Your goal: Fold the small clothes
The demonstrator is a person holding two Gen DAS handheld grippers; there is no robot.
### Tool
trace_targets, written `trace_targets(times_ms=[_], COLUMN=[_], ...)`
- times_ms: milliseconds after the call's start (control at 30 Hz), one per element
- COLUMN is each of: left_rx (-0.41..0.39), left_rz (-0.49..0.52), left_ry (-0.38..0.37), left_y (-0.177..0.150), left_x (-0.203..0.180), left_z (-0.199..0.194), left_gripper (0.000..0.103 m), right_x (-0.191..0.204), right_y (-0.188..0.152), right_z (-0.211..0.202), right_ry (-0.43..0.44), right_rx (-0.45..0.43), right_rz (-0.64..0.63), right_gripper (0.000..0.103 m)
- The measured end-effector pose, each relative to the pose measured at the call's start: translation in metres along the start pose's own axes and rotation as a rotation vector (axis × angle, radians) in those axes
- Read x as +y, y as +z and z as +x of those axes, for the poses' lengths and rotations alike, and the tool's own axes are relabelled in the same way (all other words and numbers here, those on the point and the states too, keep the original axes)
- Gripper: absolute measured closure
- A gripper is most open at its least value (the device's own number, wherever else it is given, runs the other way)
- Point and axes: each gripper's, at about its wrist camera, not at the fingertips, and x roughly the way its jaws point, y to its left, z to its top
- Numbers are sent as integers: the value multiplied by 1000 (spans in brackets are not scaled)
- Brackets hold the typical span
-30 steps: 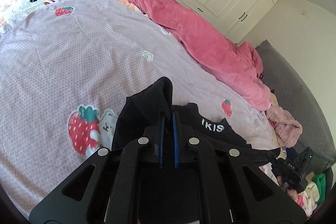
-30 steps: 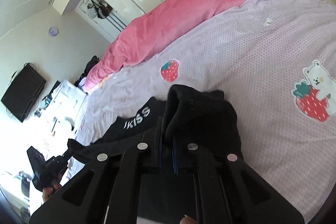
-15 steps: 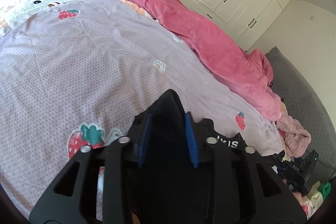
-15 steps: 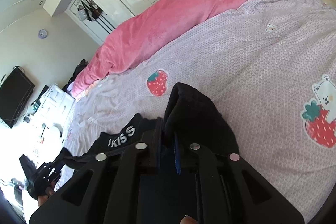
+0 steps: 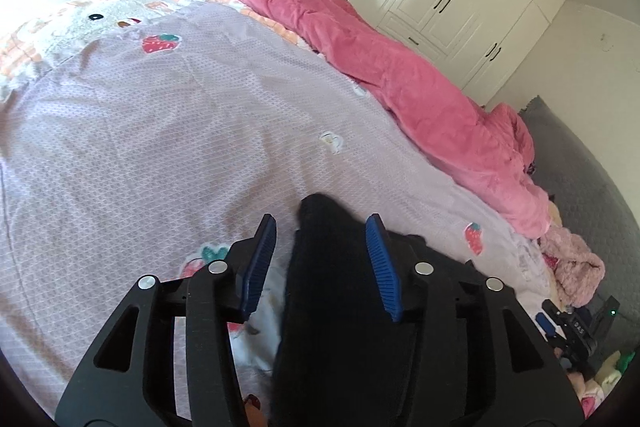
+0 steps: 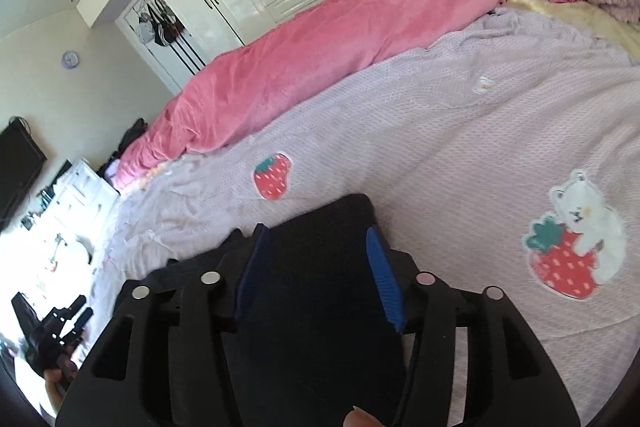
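Both claws, the left claw and the right claw, are just opening and letting go of the black garment lying folded on the bed, so backing straight out is keeping the fold undisturbed.

The black left gripper with blue ribbed pads tilts downward, its jaws just opened and standing apart. The matching black right gripper also tilts downward, jaws likewise just spread wide.
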Motion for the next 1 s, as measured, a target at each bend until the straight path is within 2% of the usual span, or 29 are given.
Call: trace_targets(times_ms=[167, 233, 333, 433, 533, 800, 867, 967, 1000], left_rx=[71, 99, 135, 177, 184, 234, 249, 250, 249], left_rz=[44, 71, 103, 92, 118, 177, 209, 273, 293], left_ry=[32, 32, 20, -13, -9, 28, 32, 50, 52], left_y=[-13, -19, -29, -38, -46, -70, -74, -79, -81], left_x=[14, 15, 16, 16, 11, 0, -5, -13, -16], left_z=[-4, -7, -10, -13, -17, -11, -10, -11, -12], left_gripper=[61, 54, 54, 53, 49, 49, 49, 50, 55], right_x=[-21, -25, -28, -27, -24, -13, -13, -14, -15], right_y=[-18, -24, -31, -40, -53, -65, -66, -67, -68], right_z=[-13, -19, -29, -34, -35, -34, -33, -31, -31], right_ry=[-30, -30, -21, -24, -18, -4, 7, 26, 18], right_rx=[50, 63, 66, 75, 111, 131, 141, 160, 164], right_rz=[-3, 3, 7, -6, -18, -31, -29, -11, -10], right_gripper=[48, 48, 47, 45, 45, 45, 46, 56, 63])
